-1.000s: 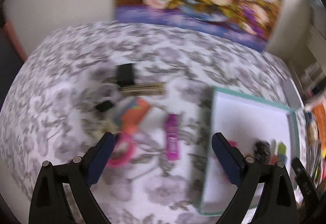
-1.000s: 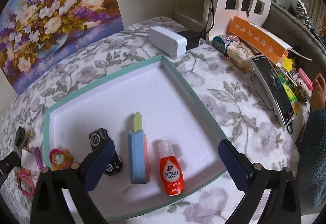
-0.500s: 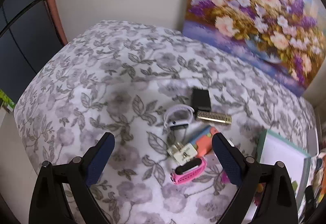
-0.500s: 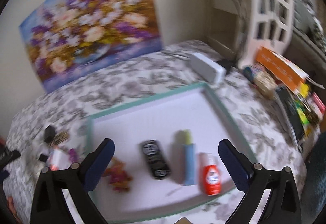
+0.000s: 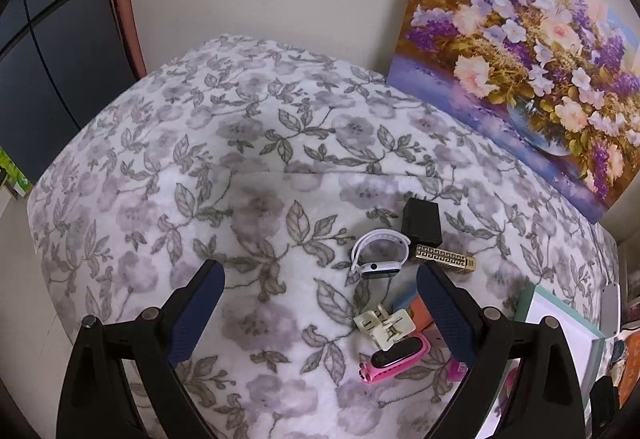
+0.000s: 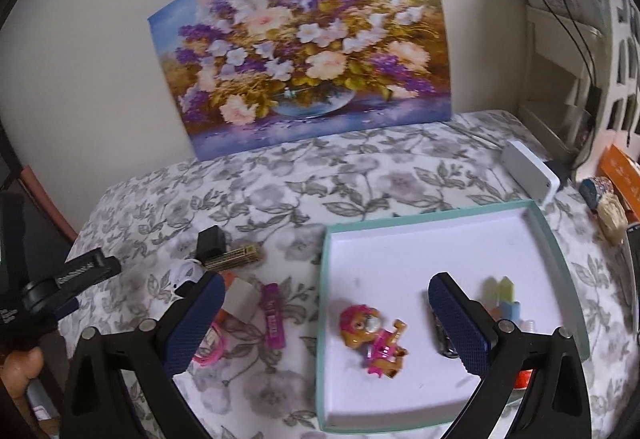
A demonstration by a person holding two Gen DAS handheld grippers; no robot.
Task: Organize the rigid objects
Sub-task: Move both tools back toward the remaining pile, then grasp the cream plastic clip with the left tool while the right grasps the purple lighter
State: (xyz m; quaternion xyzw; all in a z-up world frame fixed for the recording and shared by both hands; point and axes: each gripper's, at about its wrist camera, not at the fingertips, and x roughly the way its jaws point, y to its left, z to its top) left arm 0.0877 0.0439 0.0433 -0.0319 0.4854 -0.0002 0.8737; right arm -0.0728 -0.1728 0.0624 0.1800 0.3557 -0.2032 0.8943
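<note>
Both tongs have been drawn back since the earlier frames. The left gripper (image 5: 318,305) is spread wide and empty, a white smartwatch (image 5: 378,254) and pink fitness band (image 5: 394,358) lying between its fingers. The right gripper (image 6: 326,319), equally wide, frames a teal-rimmed tray (image 6: 558,247) holding a toy puppy figure (image 6: 374,339).

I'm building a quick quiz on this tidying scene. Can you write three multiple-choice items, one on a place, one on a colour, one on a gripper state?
1. Where does the toy puppy lie?
A. in the teal-rimmed tray
B. on the floral cloth
C. on the painting

2. What colour is the watch band nearest the left gripper?
A. green
B. pink
C. yellow

3. How does the right gripper stand?
A. shut on the puppy
B. shut on nothing
C. open

Answers: 1 A, it rests on the tray's white floor. 2 B, its strap is bright pink. 3 C, its fingers stand wide apart, holding nothing.
</note>
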